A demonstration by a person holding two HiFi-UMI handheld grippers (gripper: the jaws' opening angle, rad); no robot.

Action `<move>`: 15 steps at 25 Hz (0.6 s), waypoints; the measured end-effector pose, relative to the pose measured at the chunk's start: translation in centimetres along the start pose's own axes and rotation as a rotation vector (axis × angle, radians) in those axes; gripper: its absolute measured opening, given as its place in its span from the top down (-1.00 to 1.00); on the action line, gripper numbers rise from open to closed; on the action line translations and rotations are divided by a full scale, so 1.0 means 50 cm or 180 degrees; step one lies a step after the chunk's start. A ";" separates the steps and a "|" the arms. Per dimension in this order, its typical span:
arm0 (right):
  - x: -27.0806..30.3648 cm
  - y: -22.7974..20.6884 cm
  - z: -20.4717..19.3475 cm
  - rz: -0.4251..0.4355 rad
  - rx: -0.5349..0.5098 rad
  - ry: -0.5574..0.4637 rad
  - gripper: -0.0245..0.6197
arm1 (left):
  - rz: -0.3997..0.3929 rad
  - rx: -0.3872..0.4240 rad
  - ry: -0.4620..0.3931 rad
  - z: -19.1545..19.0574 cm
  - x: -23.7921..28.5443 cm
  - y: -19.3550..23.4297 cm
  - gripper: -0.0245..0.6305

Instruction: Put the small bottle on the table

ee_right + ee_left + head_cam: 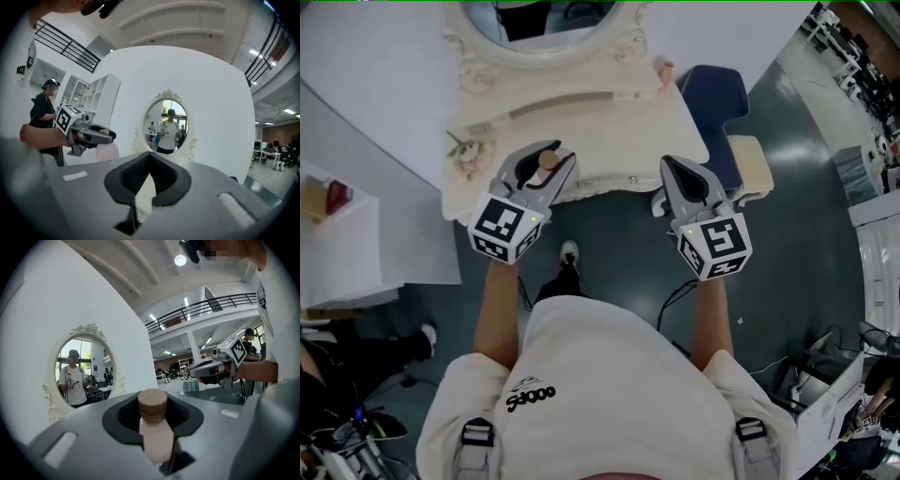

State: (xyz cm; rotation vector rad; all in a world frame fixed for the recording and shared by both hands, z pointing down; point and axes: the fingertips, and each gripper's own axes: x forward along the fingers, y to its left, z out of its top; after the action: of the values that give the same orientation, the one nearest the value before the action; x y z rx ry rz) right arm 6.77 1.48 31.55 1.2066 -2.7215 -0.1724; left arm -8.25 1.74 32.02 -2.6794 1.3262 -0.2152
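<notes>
The small bottle [548,160] is pale pink with a round wooden cap, and my left gripper [541,173] is shut on its body. It hangs upright above the front left part of the white dressing table [609,117]. In the left gripper view the bottle [153,432] stands between the dark pads with its cap above them. My right gripper [679,174] is shut and empty, level with the table's front right edge. The right gripper view shows its pads meeting with nothing between them, and off to the left the left gripper [96,135] carrying the bottle [107,151].
An oval mirror [168,126] in an ornate white frame stands at the back of the table. A small flower spray [469,155] lies on the table's left end. A blue chair [712,94] stands to the right, a white shelf unit [342,239] to the left.
</notes>
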 end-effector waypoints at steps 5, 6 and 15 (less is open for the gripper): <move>0.117 -0.052 0.035 -0.0007 0.0033 -0.0044 0.92 | -0.0067 0.0003 -0.0015 0.007 0.082 0.112 0.51; 0.139 -0.062 0.040 -0.0021 0.0024 -0.0043 0.92 | -0.0092 0.0009 -0.0020 0.008 0.098 0.131 0.51; 0.296 -0.154 0.021 -0.0166 0.0095 0.0117 0.92 | -0.0309 -0.0032 0.0002 -0.014 0.245 0.274 0.51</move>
State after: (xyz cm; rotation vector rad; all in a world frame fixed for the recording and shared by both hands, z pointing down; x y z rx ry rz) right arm 2.35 -14.61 30.69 1.2768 -2.6720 -0.1150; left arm -11.67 -16.27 30.87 -2.7551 1.2014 -0.2207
